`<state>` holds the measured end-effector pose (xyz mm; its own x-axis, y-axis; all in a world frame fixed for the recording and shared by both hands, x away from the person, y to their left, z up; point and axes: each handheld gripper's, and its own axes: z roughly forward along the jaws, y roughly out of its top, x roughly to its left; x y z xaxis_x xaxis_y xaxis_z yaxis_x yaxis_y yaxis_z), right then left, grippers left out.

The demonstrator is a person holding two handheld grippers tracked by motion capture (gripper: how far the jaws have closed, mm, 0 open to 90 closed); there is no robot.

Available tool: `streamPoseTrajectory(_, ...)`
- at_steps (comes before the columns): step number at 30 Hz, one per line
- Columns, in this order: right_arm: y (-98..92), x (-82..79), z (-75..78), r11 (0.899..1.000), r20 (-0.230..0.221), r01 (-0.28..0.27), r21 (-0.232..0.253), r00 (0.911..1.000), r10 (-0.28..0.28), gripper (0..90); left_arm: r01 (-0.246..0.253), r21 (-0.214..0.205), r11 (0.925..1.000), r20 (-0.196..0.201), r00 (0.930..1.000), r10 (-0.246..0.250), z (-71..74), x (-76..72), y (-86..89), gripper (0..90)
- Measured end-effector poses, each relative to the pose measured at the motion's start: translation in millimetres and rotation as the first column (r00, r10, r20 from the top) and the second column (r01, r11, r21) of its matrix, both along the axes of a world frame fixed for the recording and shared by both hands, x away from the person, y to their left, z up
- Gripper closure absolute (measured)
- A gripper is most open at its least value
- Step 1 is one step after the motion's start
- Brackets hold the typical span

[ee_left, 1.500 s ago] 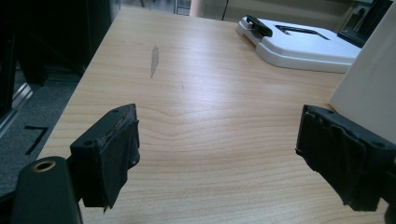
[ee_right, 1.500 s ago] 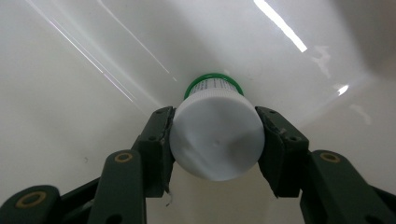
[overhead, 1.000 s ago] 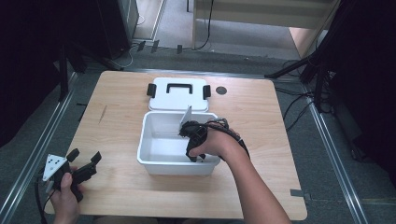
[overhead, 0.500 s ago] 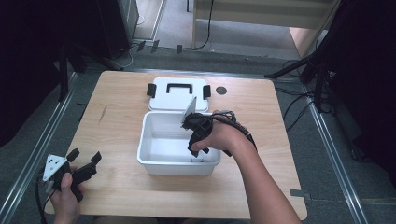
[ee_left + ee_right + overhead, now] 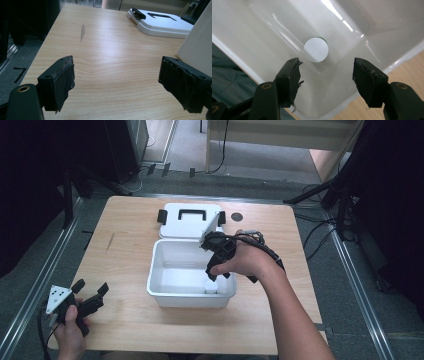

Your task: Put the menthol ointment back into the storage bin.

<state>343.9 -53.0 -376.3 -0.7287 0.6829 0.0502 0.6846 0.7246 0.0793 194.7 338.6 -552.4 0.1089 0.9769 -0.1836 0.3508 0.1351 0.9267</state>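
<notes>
Now the right gripper [image 5: 216, 270] hangs above the white box [image 5: 160, 270] at the middle of the table [image 5: 125, 255], its jaws just opening and empty; a small white bottle [image 5: 316, 49] stands below in the box's near right corner; the left gripper [image 5: 90, 295] rests wide and empty by the table's near left corner; the lid [image 5: 187, 222] lies beyond, toward the far edge.

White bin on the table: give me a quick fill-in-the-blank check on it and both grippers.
1. The small white bottle stands inside the ____ bin.
2. The right gripper hovers above it with nothing between its ____.
3. The lid lies ____ the bin.
4. The left gripper is ____.

Missing: white; jaws; behind; open
</notes>
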Motion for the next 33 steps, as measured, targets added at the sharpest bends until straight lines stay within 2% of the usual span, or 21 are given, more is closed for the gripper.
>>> streamPoseTrajectory(9, -20.5, -1.3, 17.8, 1.000, 0.024, 0.027, 0.016, 0.9993, -0.027, 39.6, 0.000, -0.003, 1.0000, 0.000, 1.0000, 0.000, -0.1, -0.1, 0.3, 13.9)
streamPoseTrajectory(16, -39.9, -1.8, 24.1, 0.998, 0.034, 0.056, 0.018, 0.9978, -0.056, 39.4, 0.000, -0.003, 1.0000, 0.000, 1.0000, 0.000, -0.1, 0.0, 0.3, 13.9)
streamPoseTrajectory(28, -74.5, -4.0, 30.0, 0.994, 0.053, 0.101, 0.032, 0.9932, -0.103, 39.2, -0.001, -0.003, 1.0000, 0.000, 1.0000, 0.001, -0.1, 0.0, 0.0, 13.9)
streamPoseTrajectory(33, -94.8, -5.1, 27.0, 0.989, 0.050, 0.143, 0.038, 0.9882, -0.145, 39.2, 0.001, -0.001, 1.0000, 0.001, 1.0000, -0.001, -0.1, 0.0, 0.1, 13.9)
